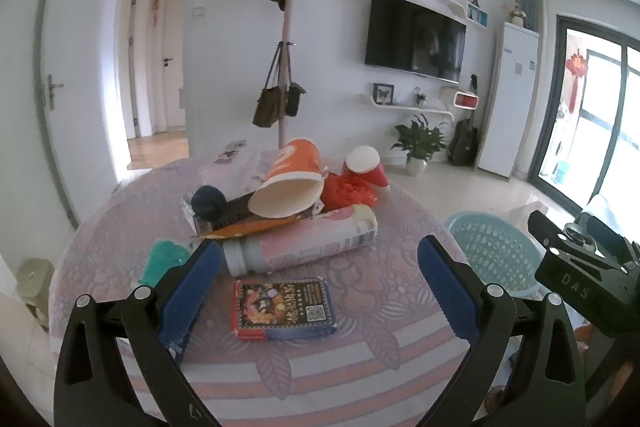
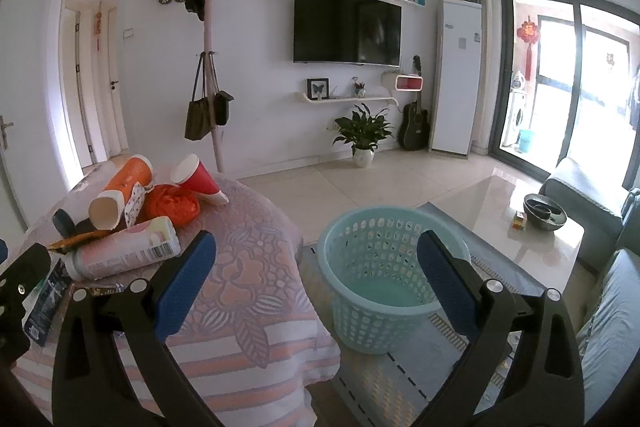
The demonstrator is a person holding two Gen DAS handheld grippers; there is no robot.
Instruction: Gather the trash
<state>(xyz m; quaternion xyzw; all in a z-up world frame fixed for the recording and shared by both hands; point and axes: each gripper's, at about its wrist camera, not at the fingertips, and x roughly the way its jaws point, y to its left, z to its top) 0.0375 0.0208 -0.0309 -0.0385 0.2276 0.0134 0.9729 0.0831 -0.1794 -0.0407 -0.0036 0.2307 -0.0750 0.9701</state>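
Note:
A pile of trash lies on the round table (image 1: 360, 359): a dark printed card box (image 1: 283, 308) nearest me, a pink-labelled bottle (image 1: 304, 245) on its side, an orange paper cup (image 1: 290, 181), a red paper cup (image 1: 366, 167), crumpled orange plastic (image 1: 348, 191) and a dark round lid (image 1: 208, 203). My left gripper (image 1: 320, 281) is open and empty, its fingers on either side of the card box, just above it. My right gripper (image 2: 318, 277) is open and empty, over the table edge beside the light blue basket (image 2: 384, 267) on the floor.
The basket also shows in the left wrist view (image 1: 496, 251) right of the table. A green scrap (image 1: 164, 259) lies at the table's left. A coat stand (image 1: 286, 39) with bags rises behind the table. A glass coffee table (image 2: 516, 223) and sofa (image 2: 616, 311) stand right.

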